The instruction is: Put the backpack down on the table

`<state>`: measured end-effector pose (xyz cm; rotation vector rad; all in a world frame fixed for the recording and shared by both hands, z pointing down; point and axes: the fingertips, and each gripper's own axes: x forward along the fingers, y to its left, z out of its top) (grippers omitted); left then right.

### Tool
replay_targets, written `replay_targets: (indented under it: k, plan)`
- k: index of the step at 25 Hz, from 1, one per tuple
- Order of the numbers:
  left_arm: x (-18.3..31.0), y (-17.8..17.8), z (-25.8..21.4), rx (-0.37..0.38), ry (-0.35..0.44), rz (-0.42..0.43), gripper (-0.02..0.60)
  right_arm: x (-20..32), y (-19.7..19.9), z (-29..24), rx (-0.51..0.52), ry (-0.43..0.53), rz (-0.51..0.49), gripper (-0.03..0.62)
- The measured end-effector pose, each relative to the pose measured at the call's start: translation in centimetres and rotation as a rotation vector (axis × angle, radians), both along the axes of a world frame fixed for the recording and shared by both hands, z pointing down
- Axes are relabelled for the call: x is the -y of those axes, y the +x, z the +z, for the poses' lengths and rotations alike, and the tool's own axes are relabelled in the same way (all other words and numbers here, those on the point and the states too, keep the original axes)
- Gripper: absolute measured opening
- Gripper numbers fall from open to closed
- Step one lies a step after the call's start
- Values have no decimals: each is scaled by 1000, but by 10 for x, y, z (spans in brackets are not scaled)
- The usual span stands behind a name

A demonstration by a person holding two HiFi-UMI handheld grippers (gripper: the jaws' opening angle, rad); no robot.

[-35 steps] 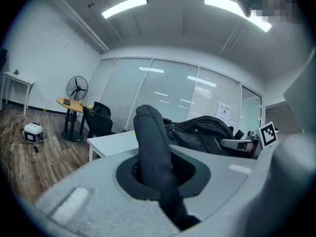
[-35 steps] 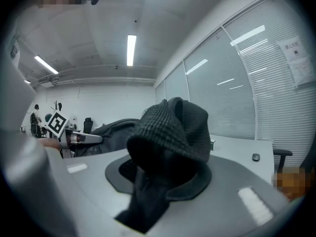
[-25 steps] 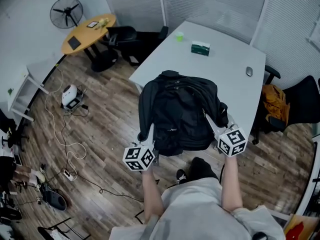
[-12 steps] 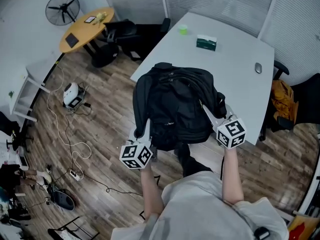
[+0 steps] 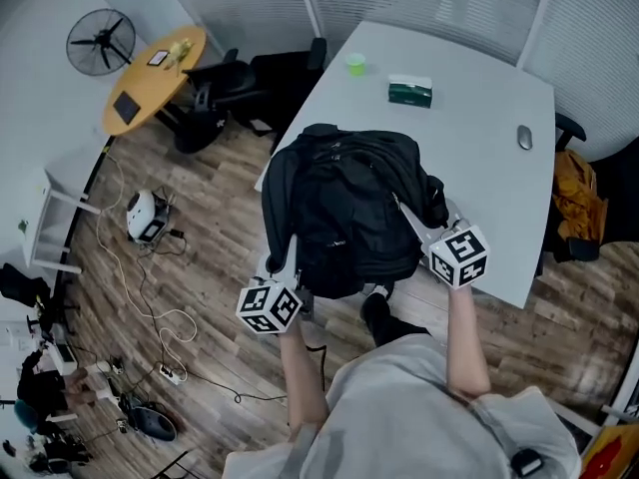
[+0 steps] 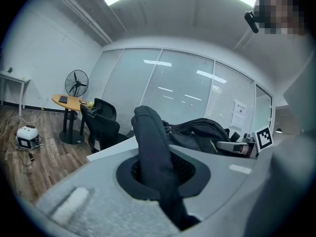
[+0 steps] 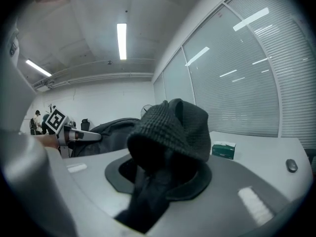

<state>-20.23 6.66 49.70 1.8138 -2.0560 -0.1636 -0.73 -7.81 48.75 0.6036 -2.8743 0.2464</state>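
In the head view we see the black backpack (image 5: 349, 203) held out over the near left corner of the white table (image 5: 479, 138). Its lower end hangs past the near edge, and we cannot tell whether it touches the tabletop. The left gripper (image 5: 287, 267) sits at the bag's near left side and the right gripper (image 5: 419, 226) at its near right side. Farther along the table lie a green box (image 5: 410, 91), a green cup (image 5: 355, 64) and a mouse (image 5: 525, 137), all well apart from the bag.

In the left gripper view we see the jaws closed on a dark shoulder strap (image 6: 150, 142). It rises from between them, with the bag's body beyond to the right.

In the right gripper view the jaws are clamped on the other shoulder strap (image 7: 170, 132), a padded, mesh-faced loop that bulges above them. The green box and the mouse lie on the table at the far right.
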Motion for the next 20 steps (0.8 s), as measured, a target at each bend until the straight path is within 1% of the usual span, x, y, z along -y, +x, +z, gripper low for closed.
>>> replay_targets:
  k: [2, 6, 10, 14, 20]
  plan:
    - [20, -14, -3, 3, -3, 6, 29, 19, -13, -1, 11, -7, 7, 107]
    - [59, -42, -15, 34, -11, 23, 29, 56, -38, -6, 36, -20, 30, 107]
    - [98, -59, -25, 48, -6, 51, 29, 88, -51, -15, 47, -20, 45, 107]
    - [134, -65, -26, 61, -11, 94, 29, 119, -52, -15, 38, -38, 70, 108]
    - [177, -69, -19, 86, -36, 171, 31, 154, -39, 8, 47, -105, 133, 109]
